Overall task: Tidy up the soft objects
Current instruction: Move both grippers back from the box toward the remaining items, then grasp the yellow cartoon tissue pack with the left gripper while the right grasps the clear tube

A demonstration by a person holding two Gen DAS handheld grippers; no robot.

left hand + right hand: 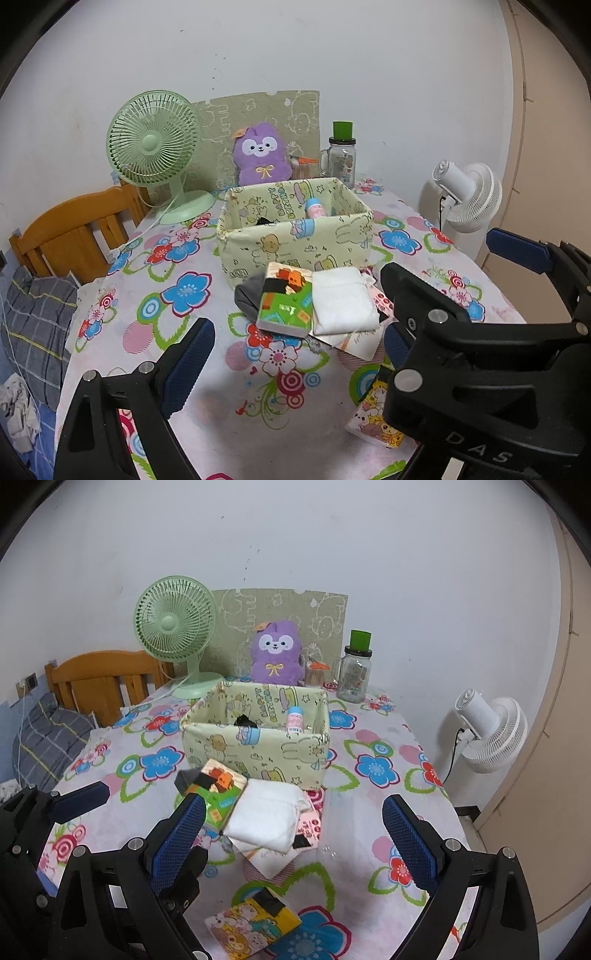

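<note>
A pale yellow fabric box [295, 240] [255, 749] stands mid-table, holding a pink bottle [316, 210] and something black. In front of it lie a folded white cloth [343, 301] [266, 816], a green tissue pack [286, 302] [218, 786] and a grey cloth [249, 299]. A purple plush [260, 155] [277, 653] sits behind the box. A yellow cartoon tissue pack [255, 923] lies nearest. My left gripper [291, 354] is open and short of the pile. My right gripper [293, 808] [443, 254] is open beside it, framing the white cloth without touching it.
At the table's back stand a green desk fan [155, 147] and a glass jar with a green lid [341, 155]. A clear cup [332, 823] stands right of the white cloth. A wooden chair [74, 240] is at the left and a white floor fan [491, 731] at the right.
</note>
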